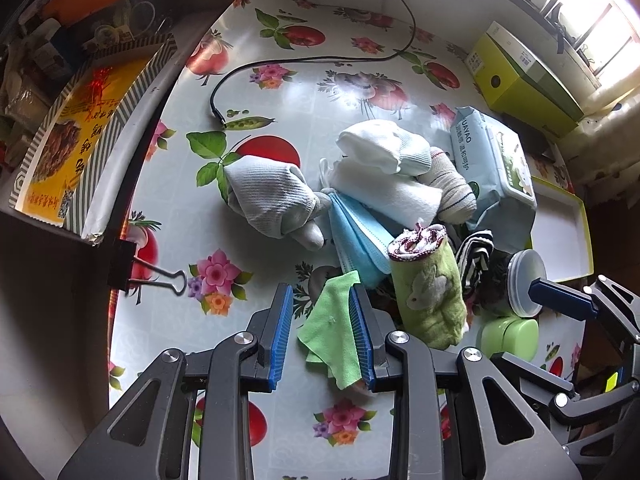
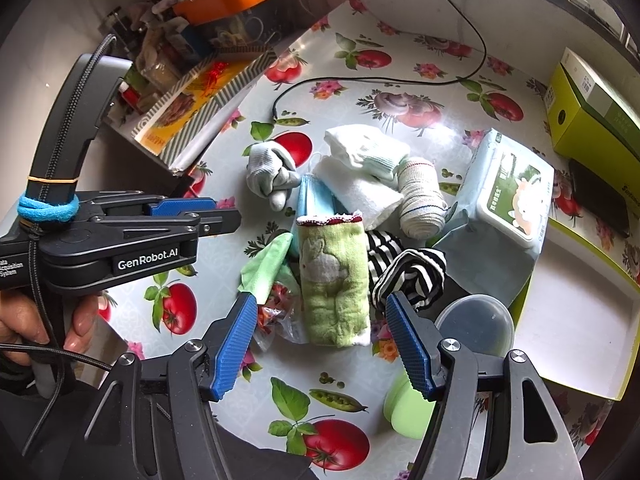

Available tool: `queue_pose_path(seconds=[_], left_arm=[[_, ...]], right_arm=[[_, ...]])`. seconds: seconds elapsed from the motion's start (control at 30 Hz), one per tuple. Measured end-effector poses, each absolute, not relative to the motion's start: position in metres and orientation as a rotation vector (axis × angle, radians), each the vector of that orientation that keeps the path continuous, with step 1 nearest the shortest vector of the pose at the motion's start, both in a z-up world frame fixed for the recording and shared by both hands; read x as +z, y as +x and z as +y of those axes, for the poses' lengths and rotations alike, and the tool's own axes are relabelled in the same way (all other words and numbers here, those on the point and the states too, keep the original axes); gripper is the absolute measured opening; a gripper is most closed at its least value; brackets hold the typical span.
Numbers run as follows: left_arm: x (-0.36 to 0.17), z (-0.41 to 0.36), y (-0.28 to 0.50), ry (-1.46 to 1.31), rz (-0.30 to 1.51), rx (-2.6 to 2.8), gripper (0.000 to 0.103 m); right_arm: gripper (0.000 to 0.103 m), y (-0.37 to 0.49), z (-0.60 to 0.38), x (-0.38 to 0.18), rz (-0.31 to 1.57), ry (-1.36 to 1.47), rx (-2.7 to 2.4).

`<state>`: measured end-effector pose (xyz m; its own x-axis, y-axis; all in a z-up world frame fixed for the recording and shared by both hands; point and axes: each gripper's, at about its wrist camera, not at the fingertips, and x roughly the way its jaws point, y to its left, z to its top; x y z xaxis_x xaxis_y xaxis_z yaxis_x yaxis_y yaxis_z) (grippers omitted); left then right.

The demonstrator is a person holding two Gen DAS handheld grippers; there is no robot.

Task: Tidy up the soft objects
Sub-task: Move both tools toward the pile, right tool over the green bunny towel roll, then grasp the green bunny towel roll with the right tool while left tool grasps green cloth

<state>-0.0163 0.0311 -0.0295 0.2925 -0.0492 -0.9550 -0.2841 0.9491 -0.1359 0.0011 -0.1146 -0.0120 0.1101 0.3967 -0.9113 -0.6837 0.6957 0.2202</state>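
A fruit-print tablecloth is piled with soft stuff. The rolled green towel lies mid-pile, framed by the open right gripper; lowering and closing is probably needed next. The left gripper is open beside a light green cloth.

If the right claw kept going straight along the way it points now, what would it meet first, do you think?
Most likely the rolled green towel: it lies lengthwise between the open fingers of the right claw. The striped cloth sits by the right fingertip and might be brushed too; depth is hard to judge.
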Motion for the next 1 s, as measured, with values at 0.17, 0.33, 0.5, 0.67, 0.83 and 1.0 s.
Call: queue_pose_path(seconds=[0.17, 0.33, 0.5, 0.67, 0.83, 1.0], left_arm=[[-0.032, 0.036, -0.019, -0.33, 1.276, 0.168, 0.03], [-0.035, 0.04, -0.021, -0.35, 1.28, 0.171, 0.03], [-0.04, 0.044, -0.024, -0.373, 1.287, 0.168, 0.03], [-0.045, 0.049, -0.027, -0.398, 1.298, 0.164, 0.03], [-0.049, 0.052, -0.029, -0.418, 1.301, 0.16, 0.03], [-0.054, 0.054, -0.029, -0.433, 1.307, 0.149, 0.03]], right_arm=[[0.068, 0.004, -0.109, -0.018, 1.237, -0.292, 0.813], [0.068, 0.007, -0.105, -0.025, 1.25, -0.301, 0.816], [0.068, 0.009, -0.1, -0.033, 1.266, -0.31, 0.821], [0.068, 0.011, -0.094, -0.038, 1.261, -0.319, 0.823], [0.067, 0.018, -0.085, -0.047, 1.265, -0.349, 0.816], [0.068, 0.021, -0.075, -0.057, 1.265, -0.392, 0.806]])
